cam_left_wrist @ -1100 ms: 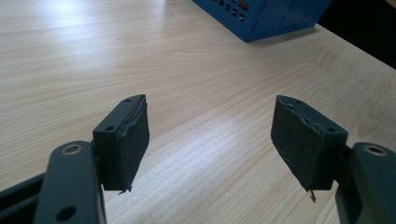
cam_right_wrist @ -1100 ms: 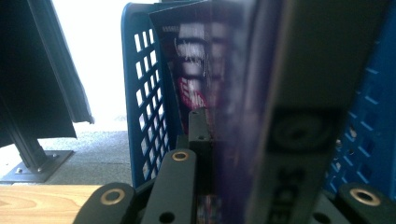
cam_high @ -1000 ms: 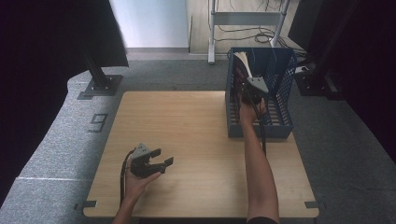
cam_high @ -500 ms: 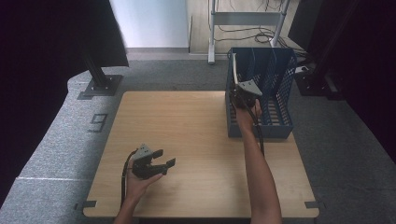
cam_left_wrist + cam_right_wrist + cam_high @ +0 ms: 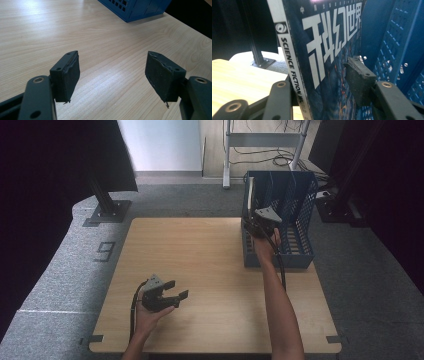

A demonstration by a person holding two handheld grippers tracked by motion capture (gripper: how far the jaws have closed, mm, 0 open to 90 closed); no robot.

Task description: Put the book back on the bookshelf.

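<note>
A magazine (image 5: 250, 195) with a white spine reading "Science Fiction World" (image 5: 324, 50) stands upright inside the blue slotted basket (image 5: 300, 255), against its left wall. My right gripper (image 5: 251, 221) reaches into the basket, and its jaws have just been opening. The magazine is still between them (image 5: 324, 82), and the right pad (image 5: 359, 80) stands just off the cover. My left gripper (image 5: 176, 289) rests low over the table's near left part. It is open with nothing between its pads (image 5: 112, 72).
The wooden table (image 5: 200, 250) has the basket (image 5: 135, 7) at its far right corner. The basket's perforated blue walls (image 5: 402, 37) close in around my right gripper. Grey carpet, a black stand foot (image 5: 107, 212) and a metal shelf frame (image 5: 227, 155) lie beyond the table.
The right gripper's jaws have spread apart around the magazine, which now stands straighter against the basket's left wall. The right hand has barely shifted. The left gripper has stayed put.
</note>
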